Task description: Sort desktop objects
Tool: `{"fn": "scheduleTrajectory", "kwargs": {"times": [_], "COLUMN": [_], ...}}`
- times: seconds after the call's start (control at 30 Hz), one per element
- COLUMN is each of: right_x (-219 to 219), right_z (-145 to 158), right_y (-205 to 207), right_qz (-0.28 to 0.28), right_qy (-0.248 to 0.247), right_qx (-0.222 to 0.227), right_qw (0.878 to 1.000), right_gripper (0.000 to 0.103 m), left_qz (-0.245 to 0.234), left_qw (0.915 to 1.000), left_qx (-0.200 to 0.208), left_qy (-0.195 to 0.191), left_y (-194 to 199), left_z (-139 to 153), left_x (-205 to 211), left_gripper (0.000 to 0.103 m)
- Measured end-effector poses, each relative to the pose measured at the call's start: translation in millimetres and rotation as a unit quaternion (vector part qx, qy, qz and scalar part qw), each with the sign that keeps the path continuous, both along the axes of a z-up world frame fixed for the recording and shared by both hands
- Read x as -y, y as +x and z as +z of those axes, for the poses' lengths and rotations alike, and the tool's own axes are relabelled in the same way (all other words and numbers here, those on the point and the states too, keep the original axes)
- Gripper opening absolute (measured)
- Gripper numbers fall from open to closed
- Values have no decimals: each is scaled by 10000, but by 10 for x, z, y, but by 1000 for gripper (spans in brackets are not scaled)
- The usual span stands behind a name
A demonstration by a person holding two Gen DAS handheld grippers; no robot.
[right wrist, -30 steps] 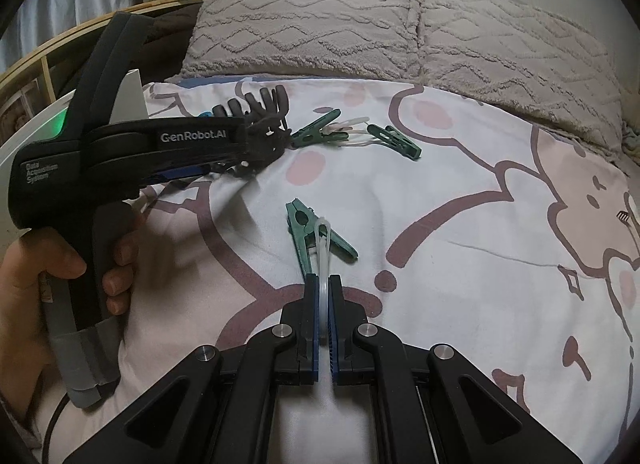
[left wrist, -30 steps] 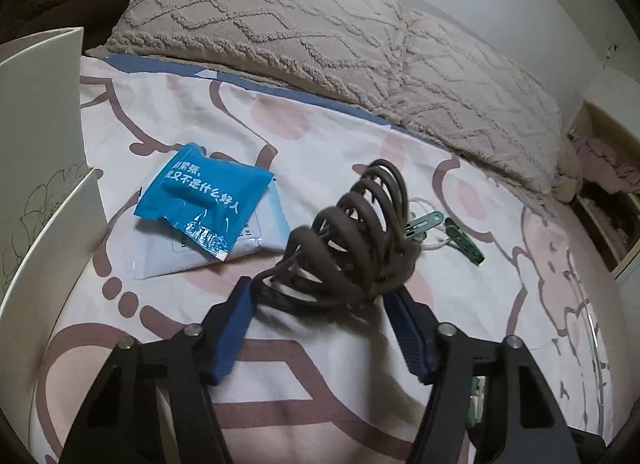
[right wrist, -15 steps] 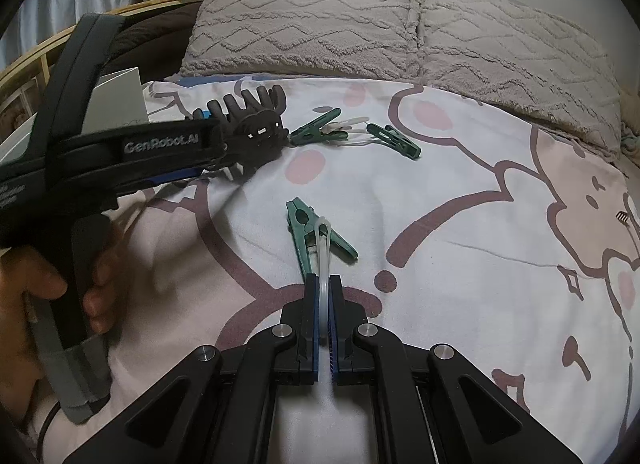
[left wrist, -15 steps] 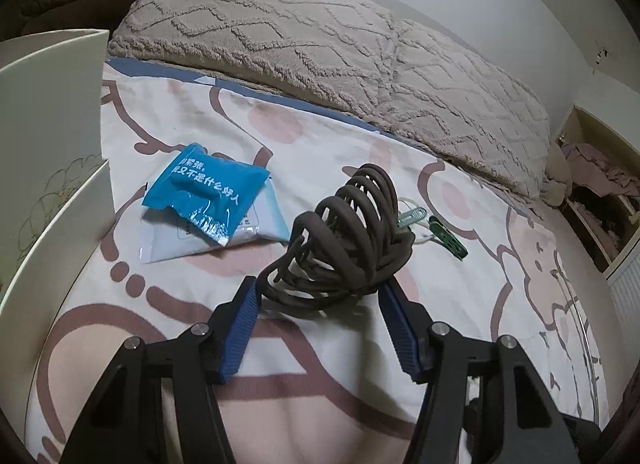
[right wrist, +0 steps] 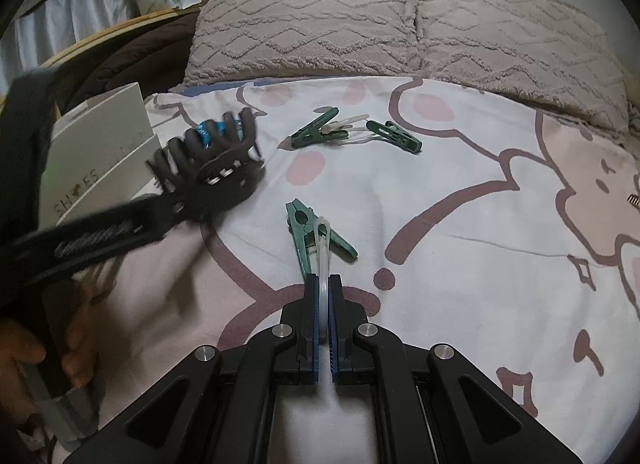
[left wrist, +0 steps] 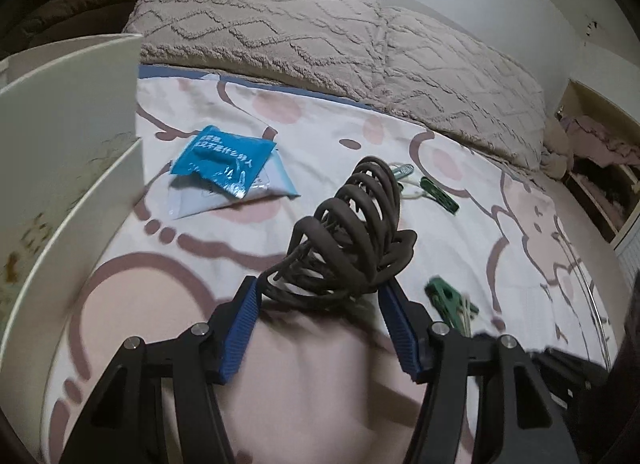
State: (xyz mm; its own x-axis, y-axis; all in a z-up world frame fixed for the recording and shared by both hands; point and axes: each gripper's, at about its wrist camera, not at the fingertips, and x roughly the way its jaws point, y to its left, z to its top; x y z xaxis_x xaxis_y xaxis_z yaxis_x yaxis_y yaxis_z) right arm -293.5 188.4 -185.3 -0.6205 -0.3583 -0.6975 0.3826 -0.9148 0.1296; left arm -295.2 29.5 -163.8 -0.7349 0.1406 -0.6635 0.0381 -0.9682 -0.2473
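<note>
- Left wrist view: the left gripper (left wrist: pixel 318 296) holds a dark brown plastic claw hair clip (left wrist: pixel 352 240) between its blue ribbed pads (left wrist: pixel 244 320); the jaws stand partly apart and press on the clip's base from both sides, and its curved teeth arch up and away from the camera.
- The clip is carried above a white bedsheet with pink and brown cartoon print (left wrist: pixel 320 135).
- A bright blue foil sachet with white lettering (left wrist: pixel 222 165) lies on the sheet to the left, resting on top of a pale white-and-blue flat packet (left wrist: pixel 224 199).
- A white cardboard box with open flaps (left wrist: pixel 68 143) stands at the left edge, just beside the packets.
- Behind the clip lie green plastic clothes pegs on a clear loop (left wrist: pixel 434 191); another green peg (left wrist: pixel 450 298) lies close to the right finger.
- Two beige tufted pillows with a diamond pattern (left wrist: pixel 340 43) lie across the head of the bed.
- Right wrist view: the right gripper (right wrist: pixel 323 284) has its jaws together, pinching the thin translucent white plastic loop (right wrist: pixel 322 240) that ties to a dark green clothes peg (right wrist: pixel 308 236) lying on the sheet just ahead of the fingertips.
- To the left, the left gripper with the brown clip (right wrist: pixel 216 161) shows blurred, held by a person's hand (right wrist: pixel 44 352), near the white box (right wrist: pixel 104 143).
- Further back, two more green pegs (right wrist: pixel 352 131) lie joined by clear loops.
</note>
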Motion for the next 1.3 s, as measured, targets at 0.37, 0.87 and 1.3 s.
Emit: {"fn": "scheduleTrajectory", "kwargs": {"times": [0.37,0.87,1.3], "right_x": [3,-461,-437], "right_z": [97,378,466], "right_y": [182,973,1281], "right_qz": [86,-355,-150], "right_qy": [-31,-796,-1009], "right_qx": [-158,-207,-165], "right_qw": [9998,9960,9946], "right_gripper": [4,4,4], "left_qz": [-272,-880,-1168], "left_qw": [9989,9954,9921], "left_qx": [-154,52,239], "left_qy": [-354,382,402], "left_y": [604,1430,1496], "left_z": [158,264,233], "left_x": [0,-49,-115], "left_gripper": [60,60,37]}}
